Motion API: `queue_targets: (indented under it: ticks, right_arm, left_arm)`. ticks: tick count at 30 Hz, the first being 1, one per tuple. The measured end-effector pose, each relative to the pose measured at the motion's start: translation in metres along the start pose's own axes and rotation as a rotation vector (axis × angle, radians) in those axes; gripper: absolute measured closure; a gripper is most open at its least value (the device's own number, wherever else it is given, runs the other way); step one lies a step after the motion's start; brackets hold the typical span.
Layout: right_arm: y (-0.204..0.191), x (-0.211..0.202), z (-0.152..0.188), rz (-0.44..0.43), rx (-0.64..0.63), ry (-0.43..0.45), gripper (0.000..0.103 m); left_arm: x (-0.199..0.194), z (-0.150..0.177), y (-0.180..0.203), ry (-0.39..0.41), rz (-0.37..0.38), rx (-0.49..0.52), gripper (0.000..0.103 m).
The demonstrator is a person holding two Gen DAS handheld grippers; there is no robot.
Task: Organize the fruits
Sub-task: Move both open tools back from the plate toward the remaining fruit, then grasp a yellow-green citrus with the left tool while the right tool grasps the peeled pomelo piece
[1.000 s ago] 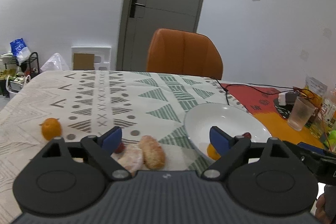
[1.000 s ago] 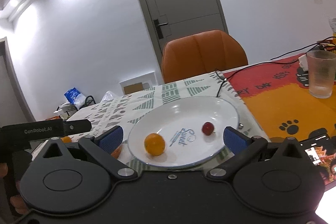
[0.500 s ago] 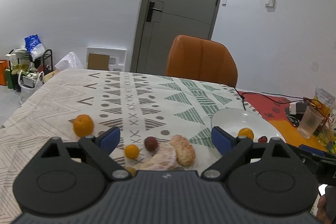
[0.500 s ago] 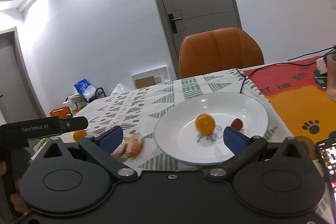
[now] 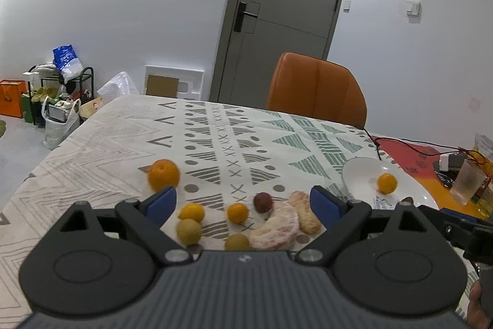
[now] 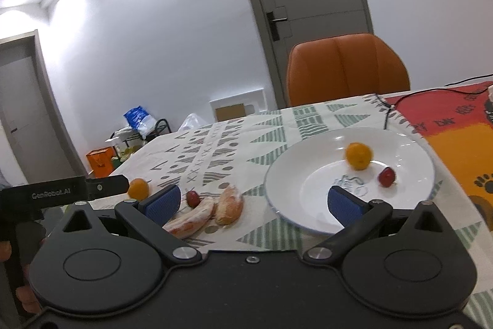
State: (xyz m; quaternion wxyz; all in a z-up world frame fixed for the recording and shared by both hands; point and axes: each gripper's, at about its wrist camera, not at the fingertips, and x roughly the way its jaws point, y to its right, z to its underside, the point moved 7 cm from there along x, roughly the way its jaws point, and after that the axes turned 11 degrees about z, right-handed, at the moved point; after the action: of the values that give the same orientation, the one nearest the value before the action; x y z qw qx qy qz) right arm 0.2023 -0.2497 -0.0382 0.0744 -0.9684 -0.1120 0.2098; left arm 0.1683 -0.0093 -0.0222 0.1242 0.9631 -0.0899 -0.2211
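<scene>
My left gripper (image 5: 242, 202) stands open above a cluster of fruit on the patterned tablecloth: two small oranges (image 5: 237, 212), a dark red fruit (image 5: 262, 202), two yellow-green fruits (image 5: 188, 231) and peeled citrus segments (image 5: 277, 227). A bigger orange (image 5: 163, 174) lies to the left. The white plate (image 6: 289, 168) holds a small orange (image 6: 357, 155) and a red fruit (image 6: 386, 176). My right gripper (image 6: 252, 204) is open, low over the plate's near left rim, with nothing between its fingers. The segments (image 6: 209, 210) lie to its left.
An orange chair (image 5: 317, 90) stands behind the table. A black cable (image 5: 400, 141) runs across the red and orange mat (image 6: 456, 125) on the right. A clear plastic cup (image 5: 468, 181) and a bottle sit at the far right. Bags and a rack stand on the floor at left.
Both grippers have drawn back and shifted left, so more loose fruit shows ahead of the left one. The plate has slid right in both views. The orange has rolled across the plate.
</scene>
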Motion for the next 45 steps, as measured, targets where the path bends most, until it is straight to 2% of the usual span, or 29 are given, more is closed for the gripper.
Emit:
queue_targets:
  ticks: [22,29,34,37,45]
  right_arm:
    - [-0.061,0.029,0.022,-0.114,-0.102,-0.078,0.002]
    - [-0.068,0.049,0.033,-0.128,-0.095,-0.156,0.028]
    - [-0.073,0.061,0.040,-0.150,-0.081,-0.202,0.038]
    - [-0.077,0.068,0.042,-0.151,-0.078,-0.219,0.040]
    - [-0.084,0.083,0.043,-0.139,-0.076,-0.255,0.049]
  left_arm:
    - [-0.011,0.018,-0.056,-0.029,-0.054,-0.047,0.011]
    - [-0.004,0.027,-0.068,-0.057,-0.063,-0.062,0.011]
    - [0.003,0.032,-0.073,-0.072,-0.056,-0.074,0.013]
    - [0.007,0.032,-0.074,-0.070,-0.039,-0.078,0.018]
    - [0.024,0.030,-0.074,-0.075,0.004,-0.095,0.044]
